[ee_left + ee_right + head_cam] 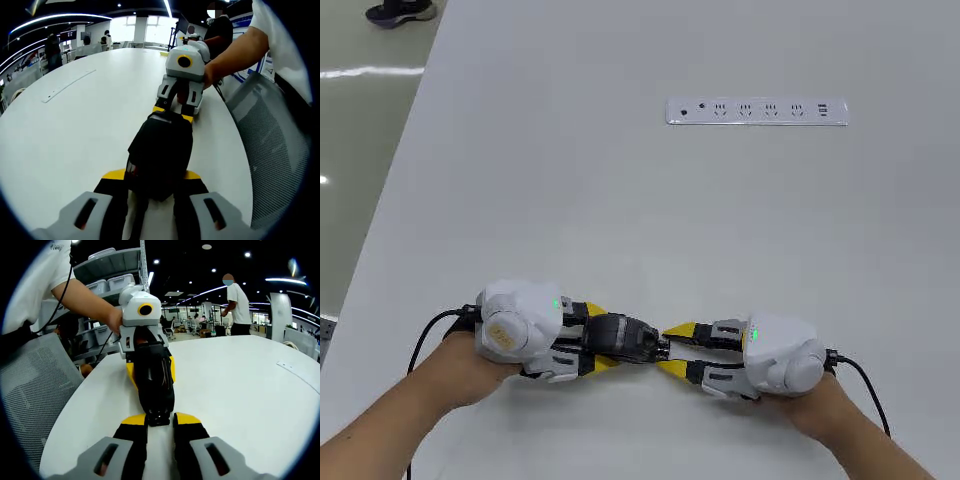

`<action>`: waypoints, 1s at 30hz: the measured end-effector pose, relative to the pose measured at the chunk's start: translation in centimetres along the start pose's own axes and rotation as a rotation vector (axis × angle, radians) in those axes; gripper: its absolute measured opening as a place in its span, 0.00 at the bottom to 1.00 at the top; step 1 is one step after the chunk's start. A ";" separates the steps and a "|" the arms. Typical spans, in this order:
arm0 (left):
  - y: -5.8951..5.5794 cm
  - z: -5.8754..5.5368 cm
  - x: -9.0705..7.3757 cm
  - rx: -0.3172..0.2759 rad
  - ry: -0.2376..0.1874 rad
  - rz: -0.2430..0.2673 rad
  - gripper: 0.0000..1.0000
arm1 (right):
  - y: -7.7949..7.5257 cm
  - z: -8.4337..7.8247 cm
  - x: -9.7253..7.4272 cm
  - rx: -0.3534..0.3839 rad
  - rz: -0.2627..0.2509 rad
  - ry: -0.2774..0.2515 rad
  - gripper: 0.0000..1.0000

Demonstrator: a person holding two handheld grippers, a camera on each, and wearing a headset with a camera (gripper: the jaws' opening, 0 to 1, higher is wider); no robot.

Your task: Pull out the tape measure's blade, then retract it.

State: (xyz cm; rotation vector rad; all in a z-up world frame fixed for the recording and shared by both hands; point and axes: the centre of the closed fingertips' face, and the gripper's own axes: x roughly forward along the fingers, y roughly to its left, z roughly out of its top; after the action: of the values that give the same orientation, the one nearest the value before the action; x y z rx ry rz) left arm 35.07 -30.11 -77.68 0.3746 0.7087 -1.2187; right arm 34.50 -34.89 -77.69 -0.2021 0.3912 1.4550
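Bracing the tape measure (pixel 625 340) for the pull, at six o'clock on the white table (pixel 620 200).
We clamp its black case in the left gripper (pixel 599 338) so it cannot slide, while the right gripper (pixel 676 349), at three o'clock of it, has narrow jaws pinching the blade end; no blade shows drawn out yet.
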 end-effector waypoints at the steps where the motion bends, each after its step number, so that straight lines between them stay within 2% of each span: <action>1: 0.0 0.0 0.0 0.001 0.000 0.000 0.31 | 0.1 0.0 0.0 -0.004 0.007 0.001 0.18; 3: 0.0 0.0 0.0 0.003 0.000 -0.001 0.31 | 0.3 0.1 0.1 -0.052 0.022 0.004 0.16; 30: -0.1 0.0 0.0 -0.001 0.005 0.000 0.31 | 0.3 -0.1 0.3 -0.052 0.042 0.004 0.13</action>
State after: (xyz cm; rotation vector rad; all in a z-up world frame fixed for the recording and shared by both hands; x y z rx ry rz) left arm 35.02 -30.16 -77.67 0.3774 0.7135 -1.2179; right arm 34.21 -34.64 -77.84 -0.2398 0.3624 1.5074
